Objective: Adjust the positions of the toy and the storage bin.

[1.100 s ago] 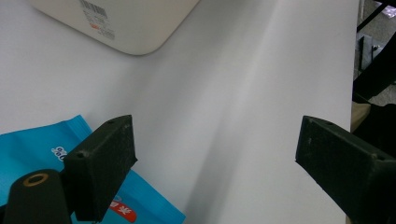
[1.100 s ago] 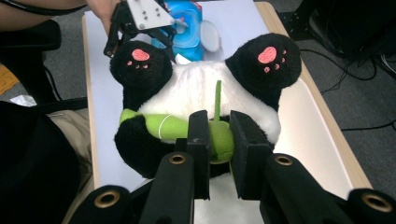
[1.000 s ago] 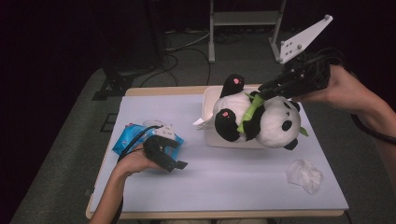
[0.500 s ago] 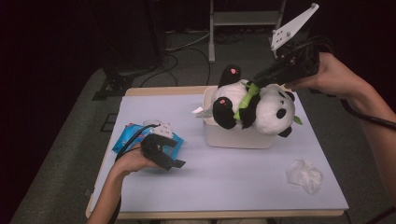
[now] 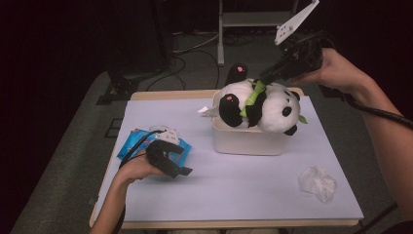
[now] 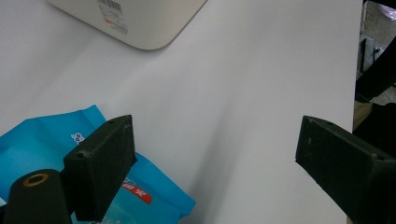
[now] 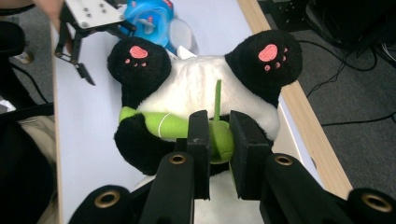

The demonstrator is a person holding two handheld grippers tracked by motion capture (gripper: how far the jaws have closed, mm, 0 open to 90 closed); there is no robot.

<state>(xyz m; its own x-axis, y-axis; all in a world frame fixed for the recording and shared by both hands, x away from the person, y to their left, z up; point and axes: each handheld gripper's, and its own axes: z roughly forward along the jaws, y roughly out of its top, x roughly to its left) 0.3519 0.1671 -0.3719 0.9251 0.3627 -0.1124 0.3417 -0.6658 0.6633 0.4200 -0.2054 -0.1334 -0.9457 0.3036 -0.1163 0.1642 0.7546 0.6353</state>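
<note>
Since the earlier frames the panda plush [image 5: 265, 102] has been carried from the bin's near-right part toward its far side and swung round, so its pink-soled feet now point up and away from the person. It hangs over the white bin [image 5: 253, 141], its underside at the bin's rim — whether it rests on the rim I cannot tell. The right gripper [image 7: 217, 135], above the bin's far right corner, has its jaws clamped on the green bamboo stalk [image 7: 187, 128] that the panda hugs. The left gripper [image 5: 176, 158] has kept its place well to the left of the bin, jaws wide apart with nothing between them, lying over a blue wipes packet [image 6: 42, 140]. Right of the bin and nearer the person lies a crumpled white tissue [image 5: 317, 183] on the table [image 5: 243, 195].
</note>
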